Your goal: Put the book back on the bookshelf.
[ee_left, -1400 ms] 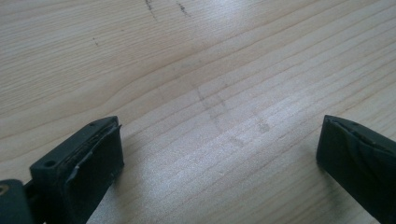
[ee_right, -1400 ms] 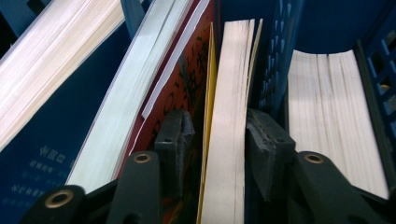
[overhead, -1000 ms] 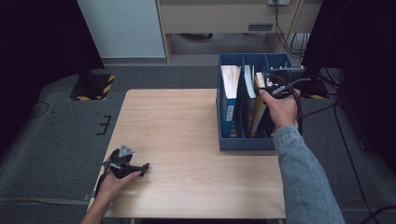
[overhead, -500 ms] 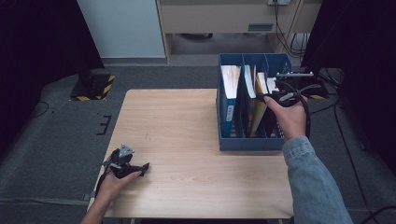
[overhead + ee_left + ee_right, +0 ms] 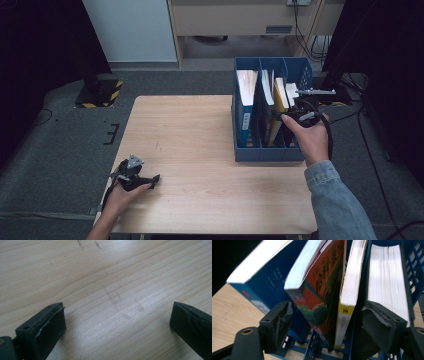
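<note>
Books (image 5: 270,107) in blue rack (image 5: 267,152) — pale wood table (image 5: 200,150); grey carpet (image 5: 60,150).

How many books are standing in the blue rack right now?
4: a thick blue book in the left bay, an orange-covered one and a yellow-spined one in the middle, a white-paged one right. Others may be hidden.

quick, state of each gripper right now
left gripper: open, nothing between the jaws, over the table.
right gripper: open, jaws just been opening, books between them but not pressed.
</note>
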The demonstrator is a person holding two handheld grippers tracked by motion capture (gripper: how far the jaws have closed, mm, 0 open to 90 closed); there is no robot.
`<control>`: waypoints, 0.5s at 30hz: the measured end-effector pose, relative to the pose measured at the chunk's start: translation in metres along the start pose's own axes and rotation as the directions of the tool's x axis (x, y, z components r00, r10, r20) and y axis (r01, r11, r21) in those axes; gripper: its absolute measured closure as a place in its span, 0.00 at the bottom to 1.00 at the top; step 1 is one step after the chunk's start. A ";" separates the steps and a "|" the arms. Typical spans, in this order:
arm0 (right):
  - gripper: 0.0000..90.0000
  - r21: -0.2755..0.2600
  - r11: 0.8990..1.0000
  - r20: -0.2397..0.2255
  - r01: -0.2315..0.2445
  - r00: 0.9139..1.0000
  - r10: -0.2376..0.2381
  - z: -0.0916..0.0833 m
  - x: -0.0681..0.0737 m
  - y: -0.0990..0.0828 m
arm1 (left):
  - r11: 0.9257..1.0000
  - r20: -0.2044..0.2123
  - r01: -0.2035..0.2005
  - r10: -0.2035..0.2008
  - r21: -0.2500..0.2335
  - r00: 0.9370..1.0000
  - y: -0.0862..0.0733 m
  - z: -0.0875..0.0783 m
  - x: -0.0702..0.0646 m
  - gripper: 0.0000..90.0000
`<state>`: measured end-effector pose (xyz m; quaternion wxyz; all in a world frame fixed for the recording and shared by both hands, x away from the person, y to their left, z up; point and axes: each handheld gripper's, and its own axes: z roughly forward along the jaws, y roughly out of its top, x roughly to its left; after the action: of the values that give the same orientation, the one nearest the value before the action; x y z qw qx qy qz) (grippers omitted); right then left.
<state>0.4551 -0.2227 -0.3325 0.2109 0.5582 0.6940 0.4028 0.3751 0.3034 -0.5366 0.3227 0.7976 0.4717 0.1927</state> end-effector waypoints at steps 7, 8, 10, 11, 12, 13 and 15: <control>0.20 -0.007 1.000 -0.016 0.030 0.999 -0.030 -0.001 0.004 -0.004 | 1.000 0.000 0.000 0.000 0.000 1.000 0.000 0.000 0.000 0.00; 0.19 -0.011 0.999 -0.015 0.036 0.999 -0.036 -0.002 0.006 -0.005 | 1.000 0.000 0.000 0.000 0.000 1.000 0.000 0.000 0.000 0.00; 0.18 -0.012 0.998 -0.007 0.061 0.998 -0.061 -0.001 0.008 -0.007 | 1.000 0.000 -0.001 0.001 0.000 1.000 0.000 0.000 0.000 0.00; 0.17 -0.012 0.997 -0.005 0.070 0.998 -0.070 -0.001 0.009 -0.008 | 1.000 0.001 -0.001 0.001 0.000 1.000 0.000 0.000 0.000 0.00; 0.15 -0.011 0.997 -0.003 0.072 0.997 -0.072 -0.001 0.010 -0.009 | 1.000 0.001 -0.001 0.001 0.000 1.000 0.000 0.000 0.000 0.00; 0.14 -0.011 0.997 -0.001 0.074 0.997 -0.075 -0.002 0.011 -0.010 | 1.000 0.001 -0.001 0.001 0.000 1.000 0.000 0.000 0.000 0.00; 0.11 -0.011 0.997 0.006 0.076 0.997 -0.076 -0.002 0.012 -0.014 | 1.000 0.001 -0.001 0.001 0.000 1.000 0.000 0.000 0.000 0.00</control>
<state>0.4414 -0.2125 -0.3402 0.2311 0.5313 0.7118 0.3970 0.3751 0.3034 -0.5365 0.3227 0.7980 0.4712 0.1927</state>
